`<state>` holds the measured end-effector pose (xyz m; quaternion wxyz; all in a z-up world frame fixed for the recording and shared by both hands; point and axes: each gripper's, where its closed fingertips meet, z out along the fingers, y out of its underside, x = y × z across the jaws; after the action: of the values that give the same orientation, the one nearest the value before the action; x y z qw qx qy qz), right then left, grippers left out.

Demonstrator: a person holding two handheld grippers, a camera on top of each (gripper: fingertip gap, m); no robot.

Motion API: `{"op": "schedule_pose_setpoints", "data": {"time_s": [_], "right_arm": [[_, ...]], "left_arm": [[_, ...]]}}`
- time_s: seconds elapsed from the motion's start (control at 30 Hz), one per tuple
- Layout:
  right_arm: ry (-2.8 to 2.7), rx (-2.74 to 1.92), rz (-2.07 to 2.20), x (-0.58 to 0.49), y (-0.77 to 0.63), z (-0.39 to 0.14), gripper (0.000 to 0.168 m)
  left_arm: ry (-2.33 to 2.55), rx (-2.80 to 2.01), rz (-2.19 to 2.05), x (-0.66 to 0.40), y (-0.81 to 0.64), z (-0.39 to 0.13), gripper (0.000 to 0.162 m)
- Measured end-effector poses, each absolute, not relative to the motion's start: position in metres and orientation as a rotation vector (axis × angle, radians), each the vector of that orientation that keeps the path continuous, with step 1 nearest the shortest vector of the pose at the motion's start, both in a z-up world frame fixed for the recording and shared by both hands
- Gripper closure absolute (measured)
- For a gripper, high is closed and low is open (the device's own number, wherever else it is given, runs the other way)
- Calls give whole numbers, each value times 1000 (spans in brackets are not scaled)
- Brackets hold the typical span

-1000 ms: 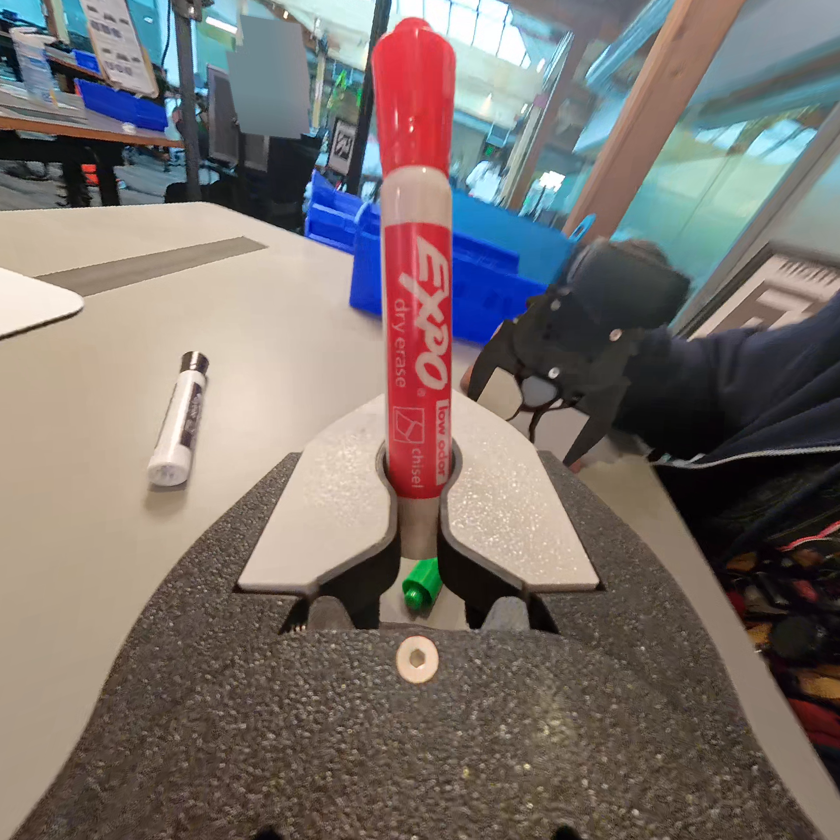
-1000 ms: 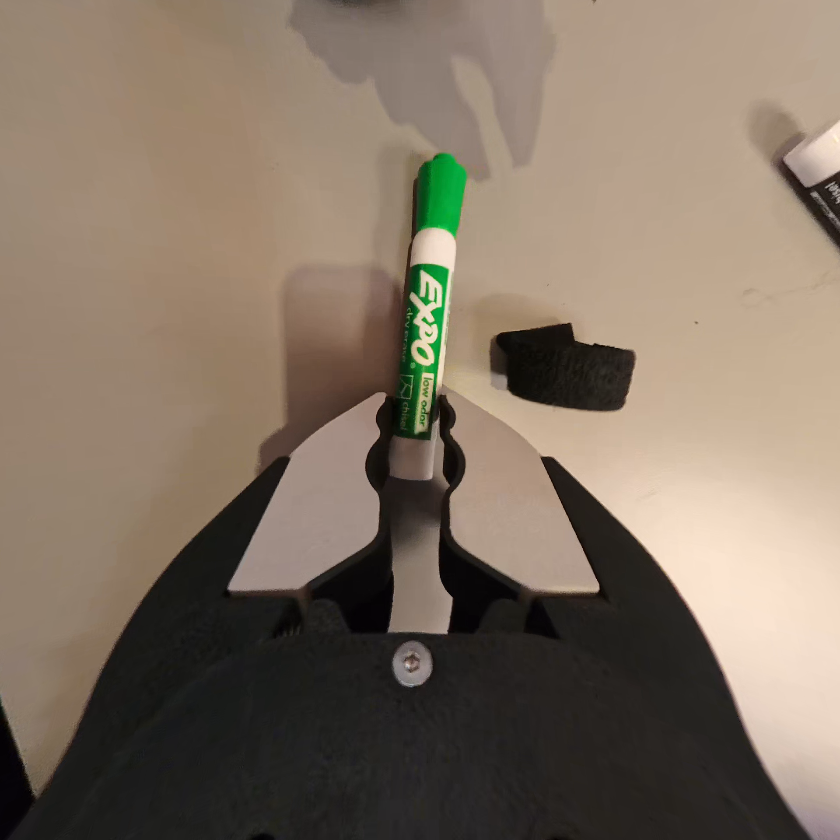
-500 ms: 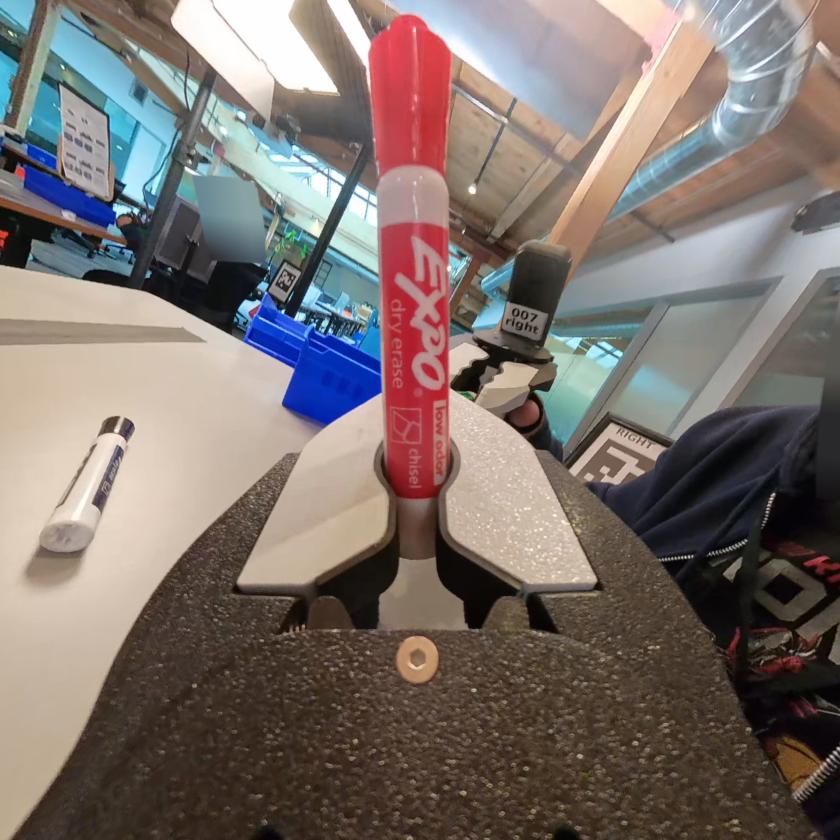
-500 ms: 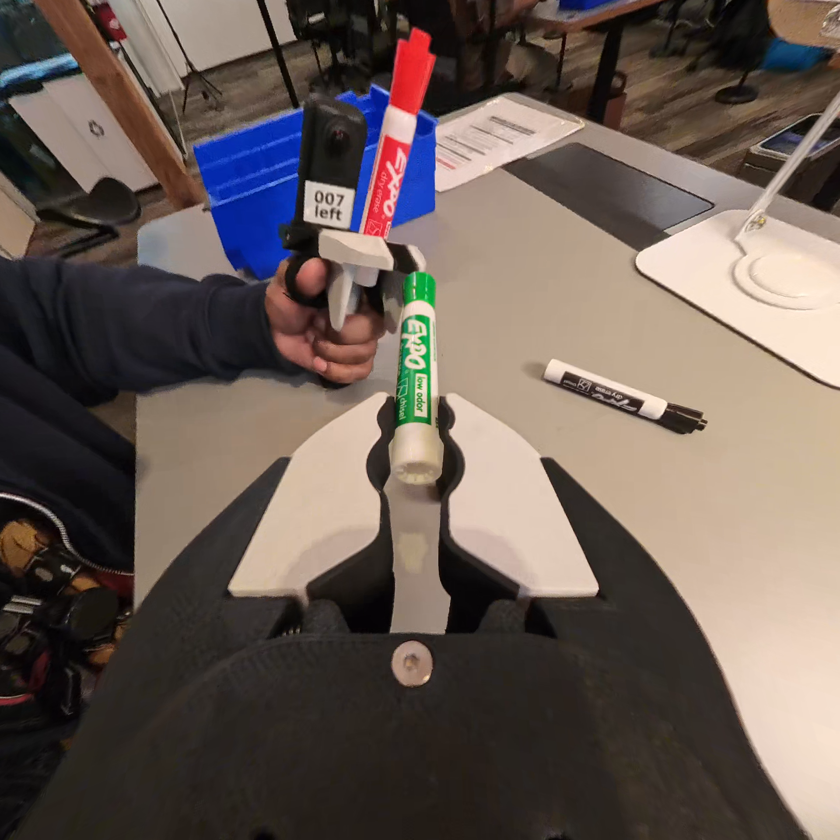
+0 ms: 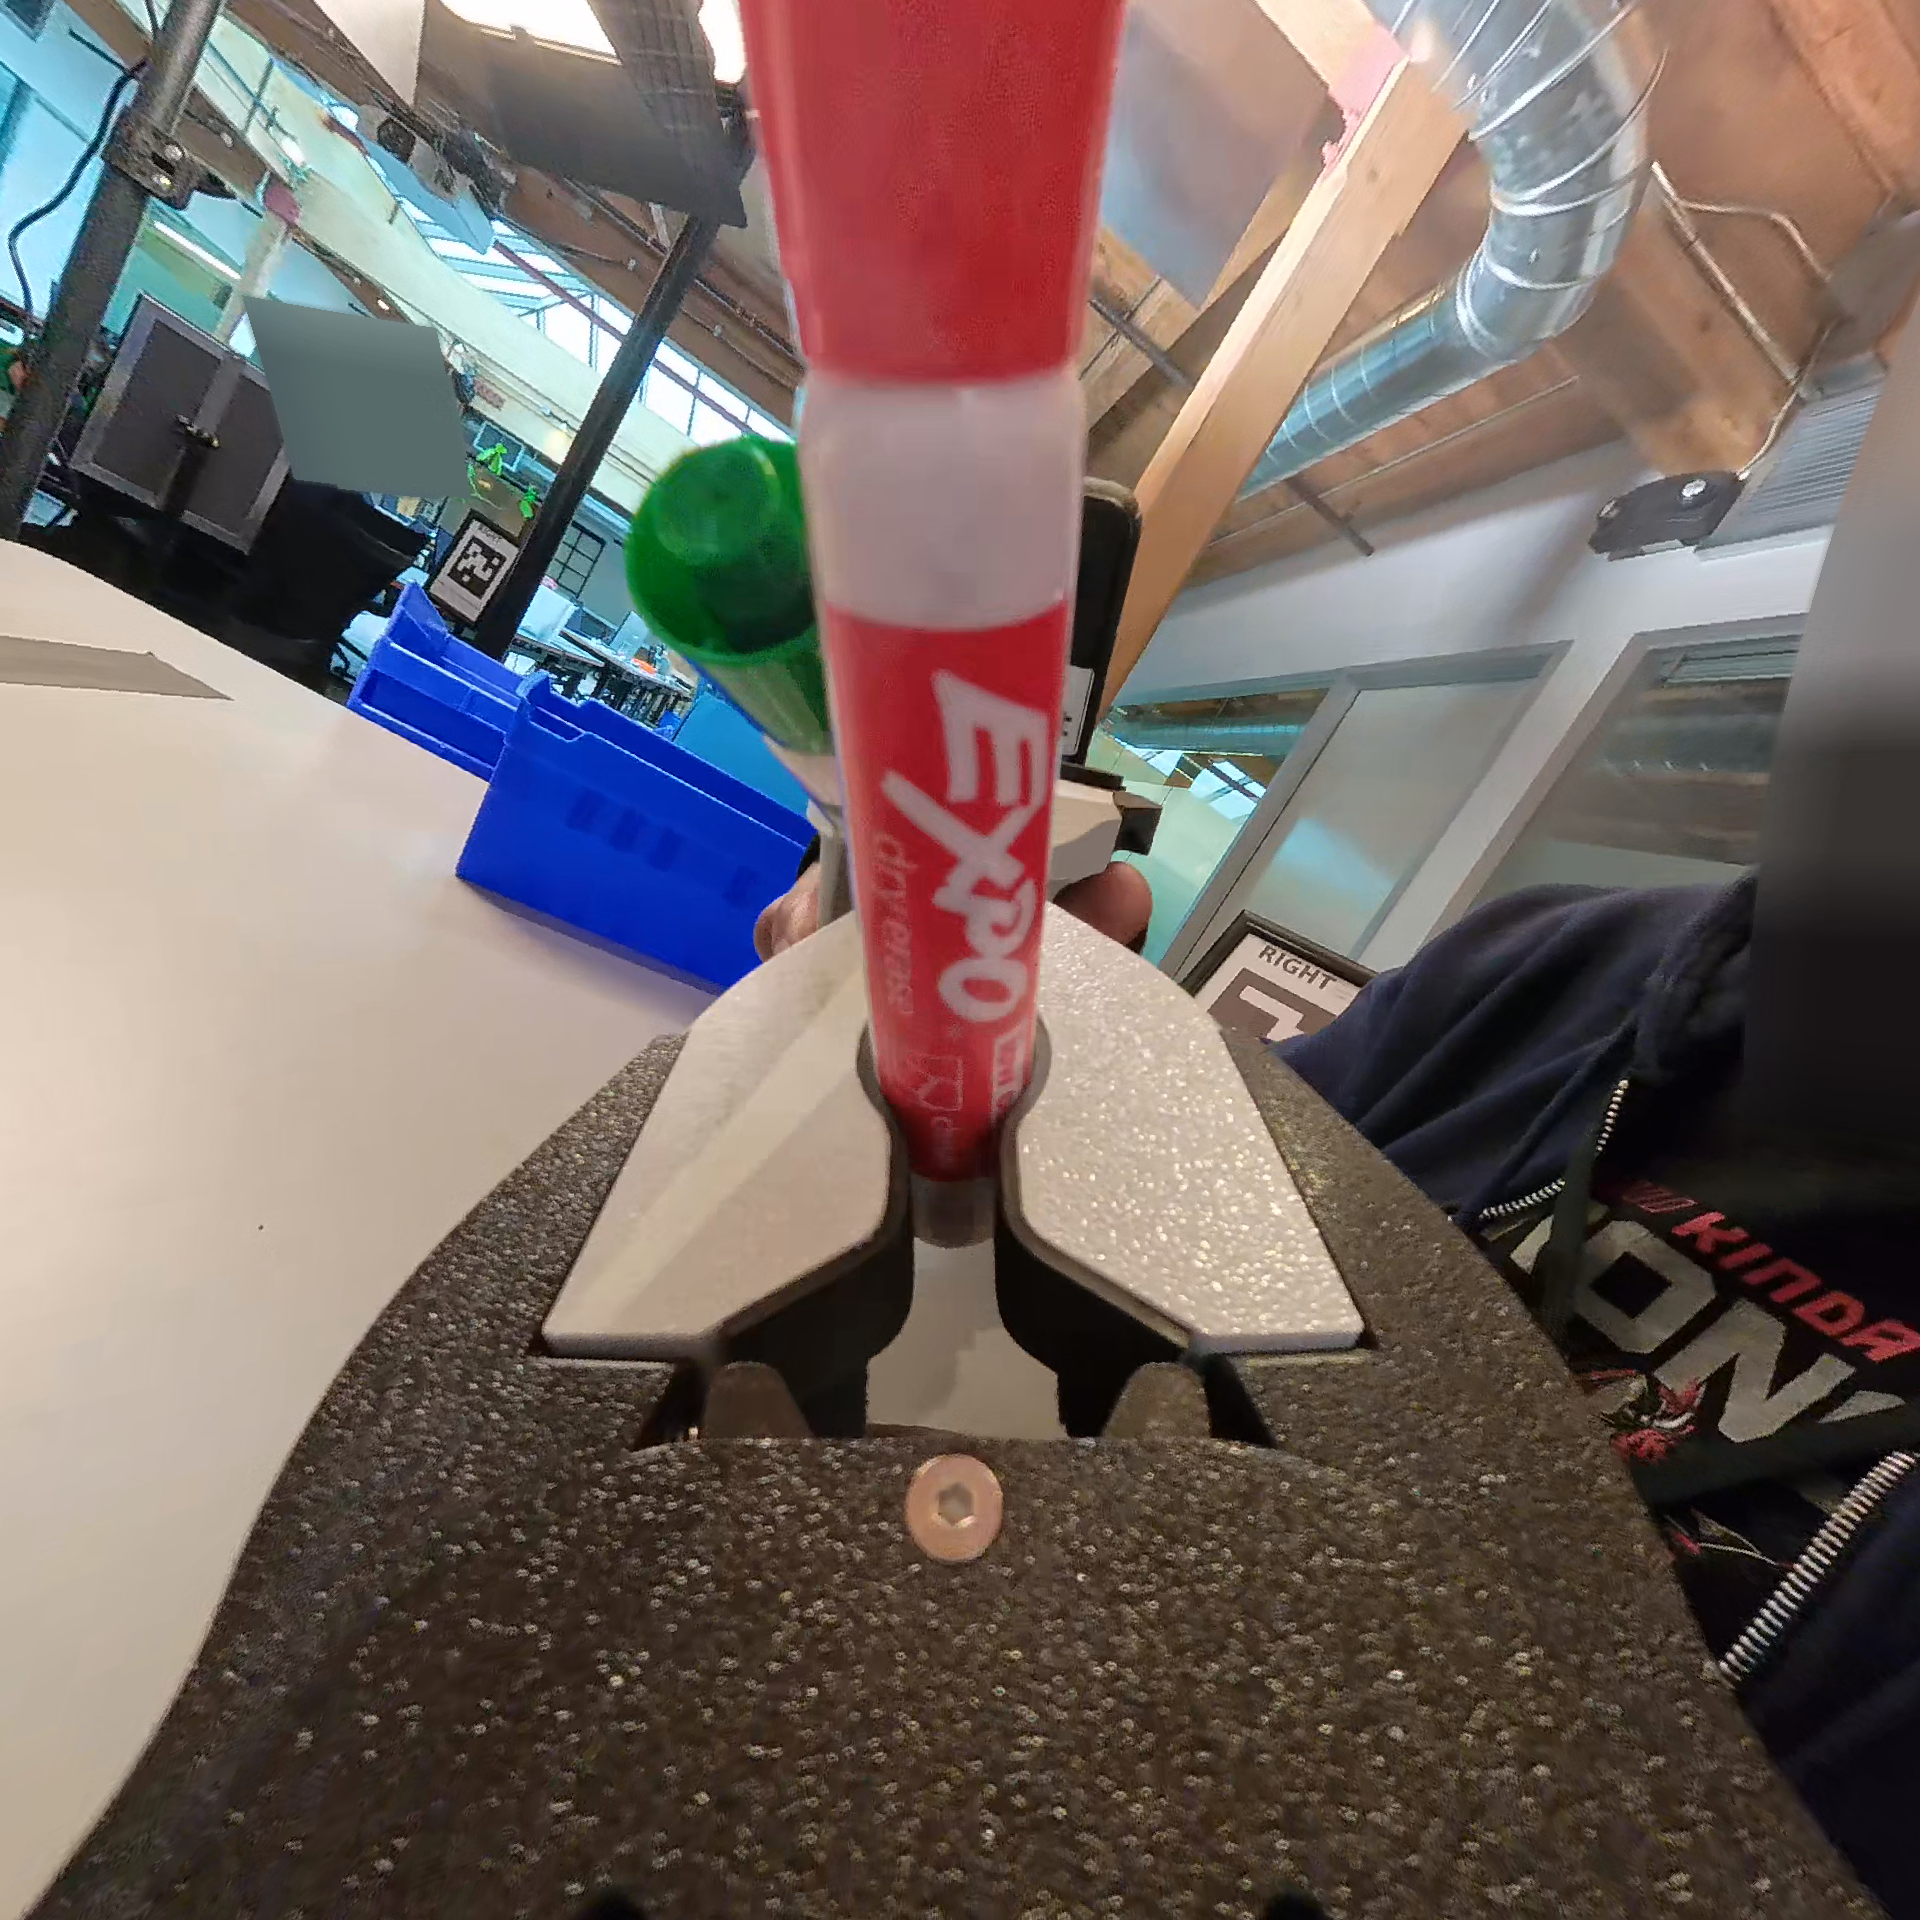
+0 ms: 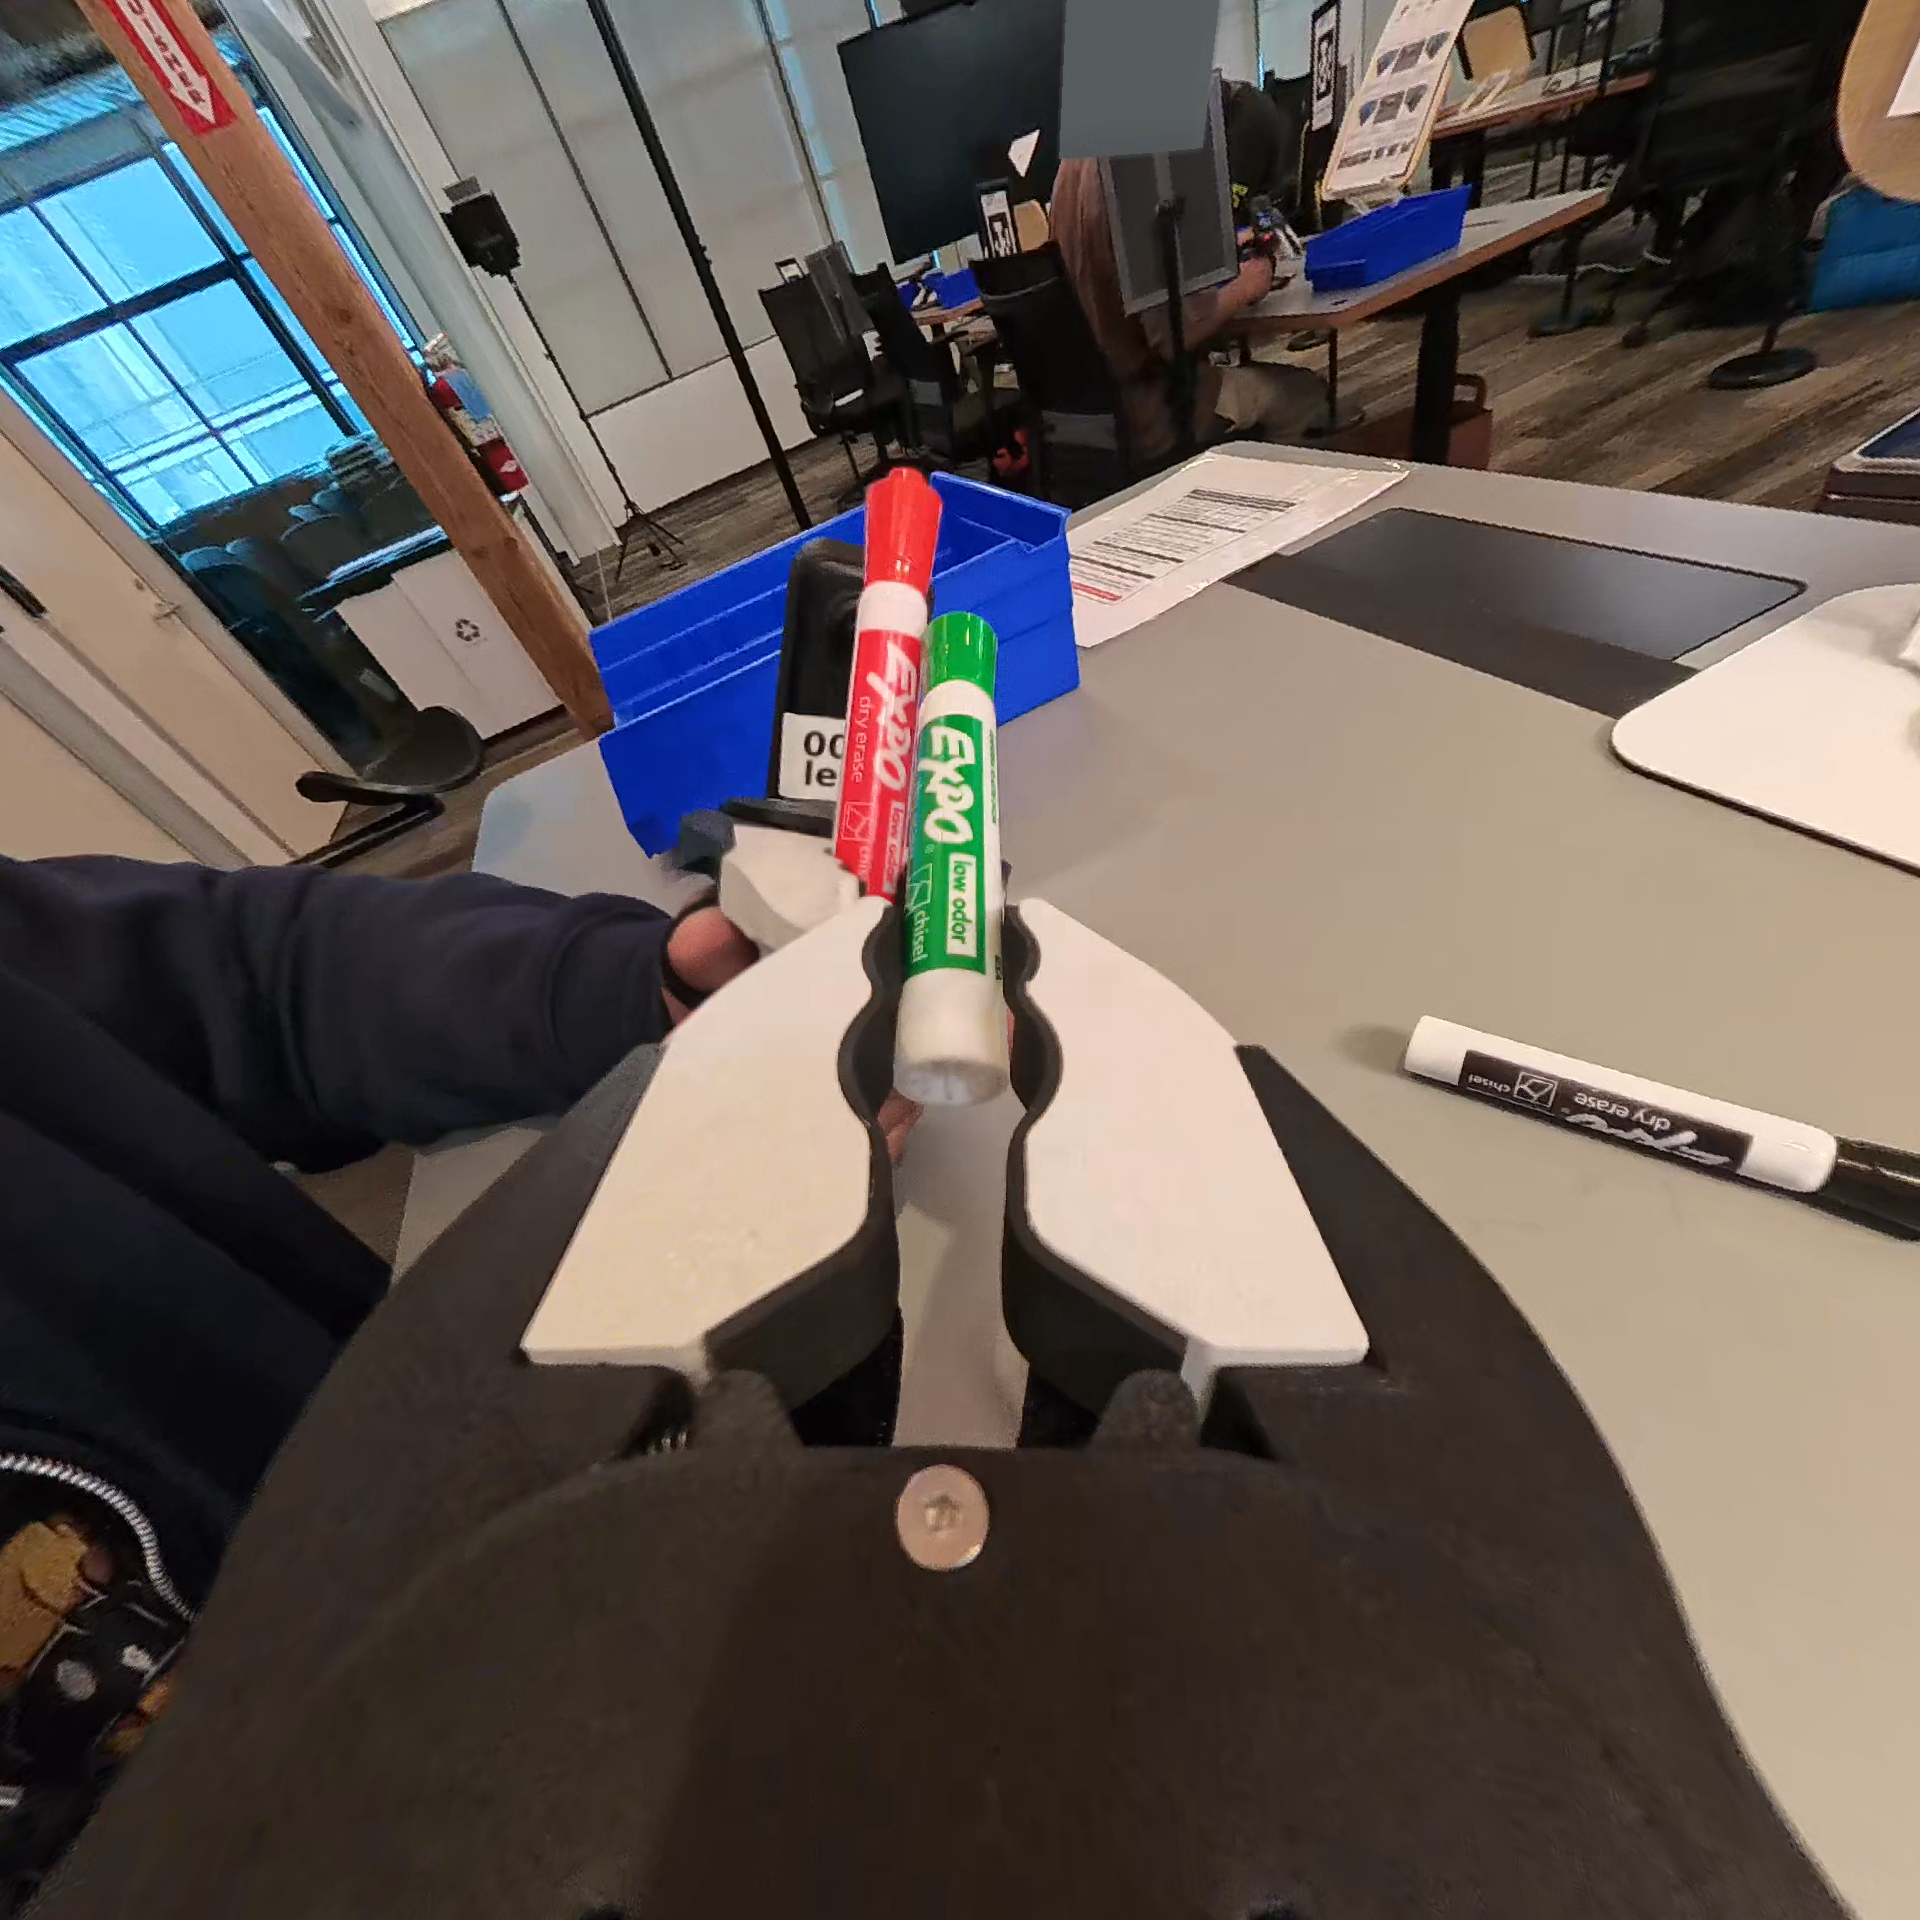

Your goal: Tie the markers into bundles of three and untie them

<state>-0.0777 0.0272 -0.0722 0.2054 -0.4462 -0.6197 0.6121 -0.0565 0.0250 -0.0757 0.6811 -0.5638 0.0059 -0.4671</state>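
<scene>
place: open-plan office/lab | cues: desks point(image 6: 1455, 270), office chairs point(image 6: 862, 353), monitor point(image 6: 945, 114), exposed ducting point(image 5: 1455, 301)

The left gripper point(image 5: 951, 1049) clamps a red-capped dry-erase marker point(image 5: 940, 644) upright between its grey fingers point(image 5: 1164, 1153). Just left of it, a green marker cap point(image 5: 727, 566) points toward the camera. A blue plastic bin point(image 5: 623, 842) sits farther off on the pale grey table point(image 5: 229, 1039); a dark blue sleeve point(image 5: 1538, 1029) shows at right.
</scene>
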Motion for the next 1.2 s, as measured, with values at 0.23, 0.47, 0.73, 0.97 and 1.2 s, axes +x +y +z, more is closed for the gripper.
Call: {"op": "schedule_pose_setpoints", "data": {"time_s": [0.23, 0.47, 0.73, 0.97, 1.2], "right_arm": [[-1680, -1233, 1753, -76, 27, -73, 151], [-1591, -1184, 1763, -66, 31, -78, 151], [-1606, -1173, 1569, -74, 22, -91, 151], [-1655, -1250, 1483, -76, 28, -105, 151], [-1699, -1166, 1395, -72, 31, -109, 150]], "left_arm": [[-20, -1261, -1028, -62, 27, -77, 151], [-42, -1204, -1039, -68, 24, -71, 151], [-58, -1206, -1028, -69, 25, -71, 151], [-33, -1328, -896, -69, 33, -85, 151], [69, -1440, -786, -57, 36, -96, 150]]}}
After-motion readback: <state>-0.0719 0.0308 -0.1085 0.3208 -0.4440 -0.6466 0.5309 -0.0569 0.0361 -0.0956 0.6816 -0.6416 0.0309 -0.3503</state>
